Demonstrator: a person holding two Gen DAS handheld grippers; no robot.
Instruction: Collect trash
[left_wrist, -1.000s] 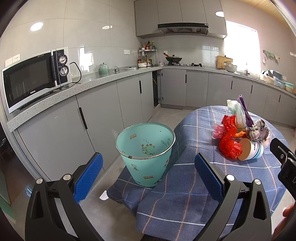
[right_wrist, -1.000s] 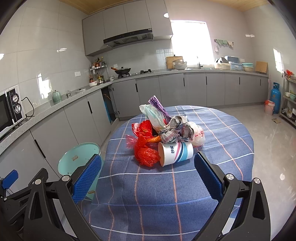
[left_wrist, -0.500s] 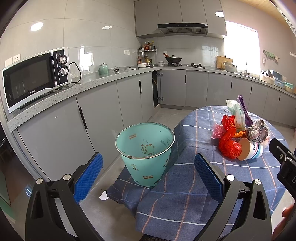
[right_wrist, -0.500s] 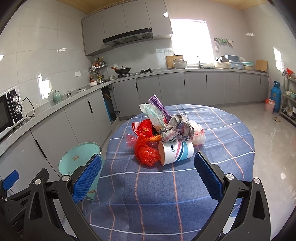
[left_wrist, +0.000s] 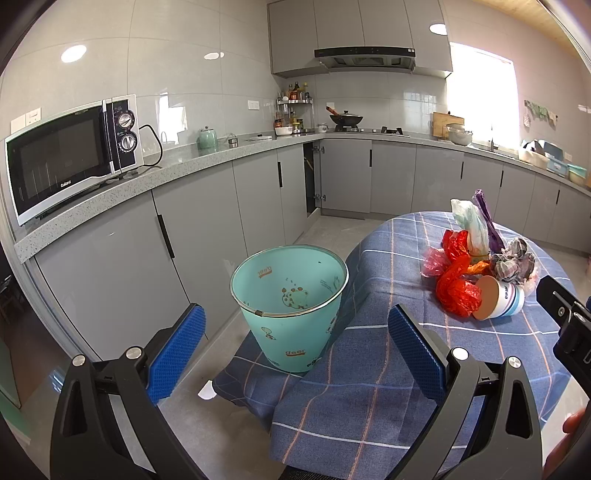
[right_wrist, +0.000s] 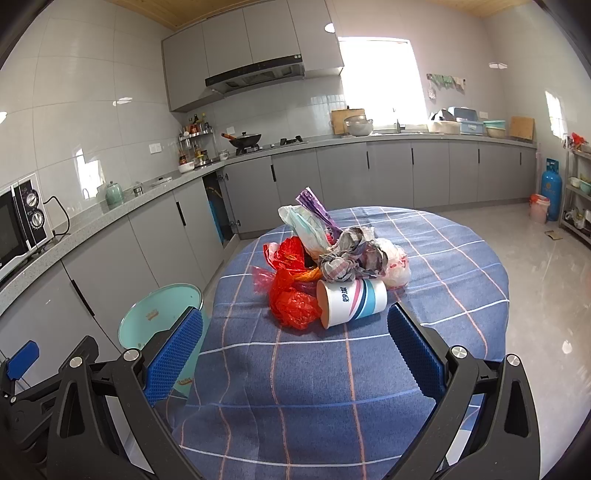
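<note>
A heap of trash lies on the round table with the blue checked cloth (right_wrist: 443, 258): a white striped paper cup (right_wrist: 352, 301) on its side, red plastic bags (right_wrist: 291, 295), a crumpled checked rag (right_wrist: 347, 258), a white bag (right_wrist: 306, 225) and a purple wrapper (right_wrist: 317, 208). The cup (left_wrist: 498, 297) and red bags (left_wrist: 456, 286) also show in the left wrist view. A teal waste bin (left_wrist: 291, 306) stands on the floor at the table's left edge; it shows in the right wrist view too (right_wrist: 162, 317). My left gripper (left_wrist: 295, 350) is open just before the bin. My right gripper (right_wrist: 295, 350) is open, short of the cup.
Grey kitchen cabinets and a counter run along the left and back walls, with a microwave (left_wrist: 70, 155) at the left. The table cloth (left_wrist: 369, 369) hangs down beside the bin. A blue gas cylinder (right_wrist: 551, 194) stands at the far right wall.
Both views have shifted very slightly; the bin and trash heap sit a touch nearer. Both grippers stay open and empty.
</note>
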